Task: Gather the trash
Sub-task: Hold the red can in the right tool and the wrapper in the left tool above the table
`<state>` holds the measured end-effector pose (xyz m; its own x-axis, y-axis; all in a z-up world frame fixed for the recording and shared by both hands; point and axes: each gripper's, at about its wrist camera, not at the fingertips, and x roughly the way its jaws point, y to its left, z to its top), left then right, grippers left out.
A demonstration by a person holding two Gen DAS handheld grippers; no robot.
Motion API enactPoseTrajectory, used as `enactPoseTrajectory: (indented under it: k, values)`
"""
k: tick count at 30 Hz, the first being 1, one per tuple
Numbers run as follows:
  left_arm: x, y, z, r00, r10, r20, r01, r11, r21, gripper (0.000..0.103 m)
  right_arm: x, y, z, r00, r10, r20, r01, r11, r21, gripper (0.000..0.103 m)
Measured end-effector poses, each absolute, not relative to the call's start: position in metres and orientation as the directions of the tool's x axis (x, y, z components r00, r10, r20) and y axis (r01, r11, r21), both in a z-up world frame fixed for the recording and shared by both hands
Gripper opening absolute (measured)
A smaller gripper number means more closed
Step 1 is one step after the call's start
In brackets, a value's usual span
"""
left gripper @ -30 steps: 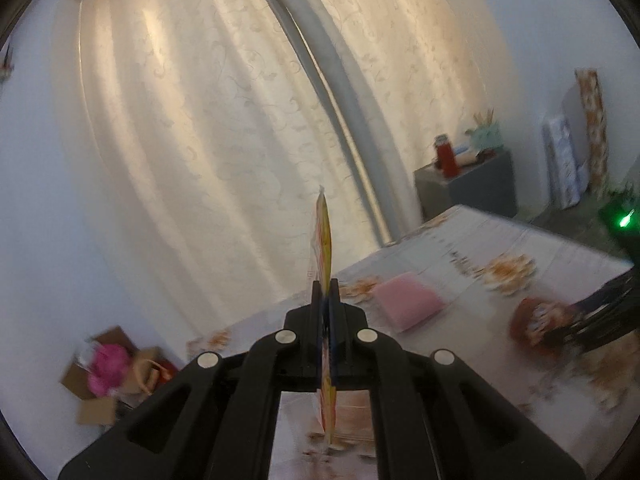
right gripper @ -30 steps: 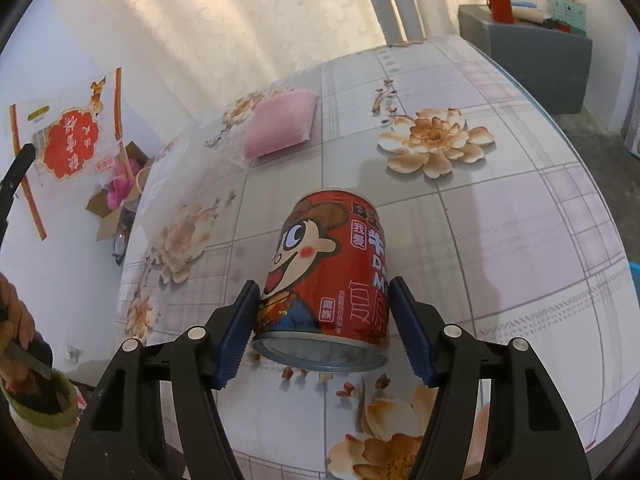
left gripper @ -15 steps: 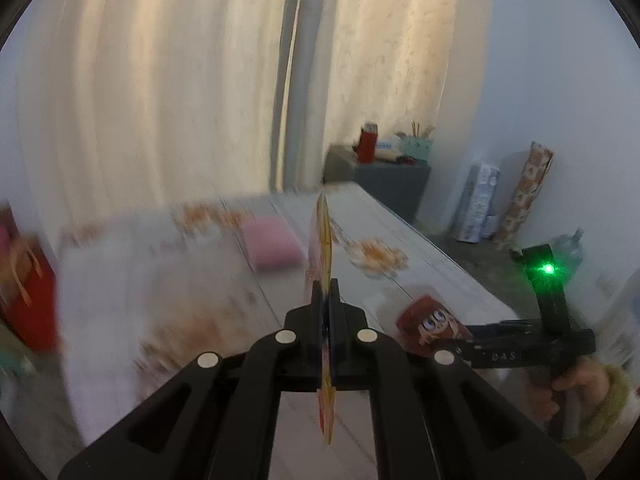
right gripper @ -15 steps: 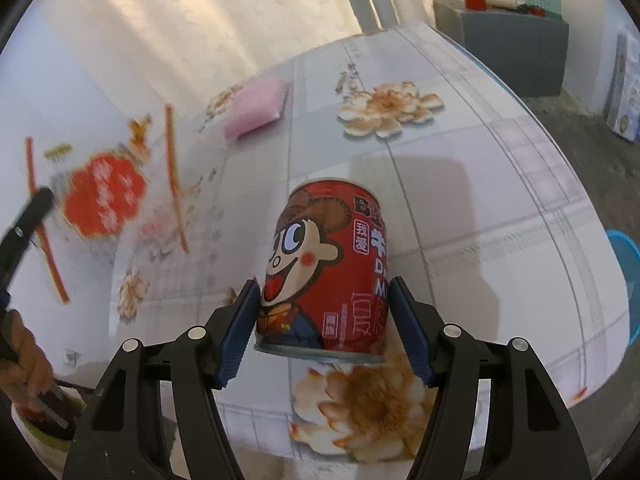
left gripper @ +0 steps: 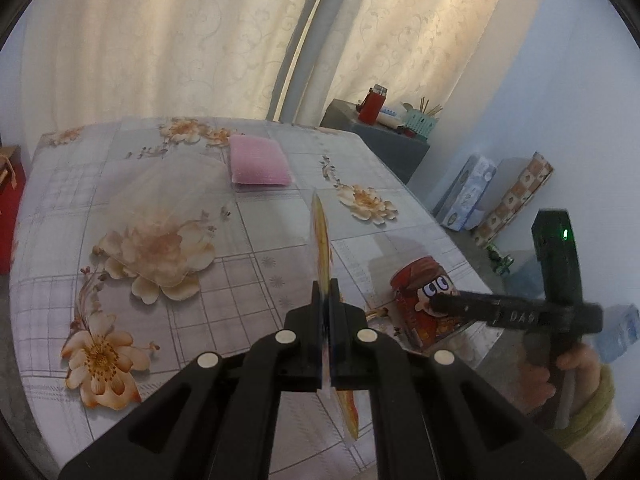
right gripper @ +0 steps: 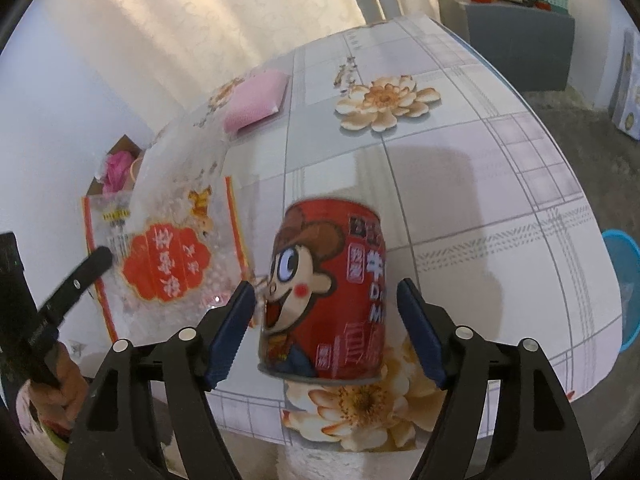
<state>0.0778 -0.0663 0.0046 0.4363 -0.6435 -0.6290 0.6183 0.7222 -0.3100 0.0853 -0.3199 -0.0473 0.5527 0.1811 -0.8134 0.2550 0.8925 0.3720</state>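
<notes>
A red drink can [right gripper: 332,300] with a cartoon face is between the blue pads of my right gripper [right gripper: 324,292]. Its jaws are opening, with a gap on each side of the can. The can [left gripper: 420,300] hangs tilted over the near corner of the flowered table [left gripper: 260,220]; I cannot tell whether it rests there. My left gripper [left gripper: 325,300] is shut on a clear snack wrapper [left gripper: 320,236] with red and yellow print, seen edge-on. In the right wrist view that wrapper [right gripper: 168,264] hangs just left of the can.
A pink pad [left gripper: 258,162] and a clear plastic sheet [left gripper: 168,208] lie on the table's far half. A blue bin [right gripper: 624,280] stands on the floor to the right. A grey cabinet [right gripper: 516,40] is behind, a cardboard box [right gripper: 120,164] at the left.
My right jaws have spread away from the can, which they gripped before. My left gripper has dropped and rolled with the wrapper, bringing it closer to the can.
</notes>
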Motion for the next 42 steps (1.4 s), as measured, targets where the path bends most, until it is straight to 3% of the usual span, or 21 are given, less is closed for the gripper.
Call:
enactPoseTrajectory:
  k: [5, 9, 42]
  values:
    - [0.077, -0.067, 0.001, 0.464, -0.609, -0.643, 0.617, 0.743, -0.259, 0.002, 0.093, -0.319, -0.051, 0.542, 0.182, -0.821, 0.259, 0.893, 0.369, 0.072]
    - [0.076, -0.069, 0.001, 0.489, -0.581, -0.651, 0.616, 0.758, -0.214, 0.002, 0.097, -0.316, -0.056, 0.53, 0.198, -0.825, 0.258, 0.889, 0.379, 0.062]
    - [0.062, -0.082, 0.009, 0.55, -0.548, -0.631, 0.644, 0.759, -0.097, 0.002, 0.076, -0.326, -0.042, 0.594, 0.177, -0.785, 0.281, 0.869, 0.408, 0.061]
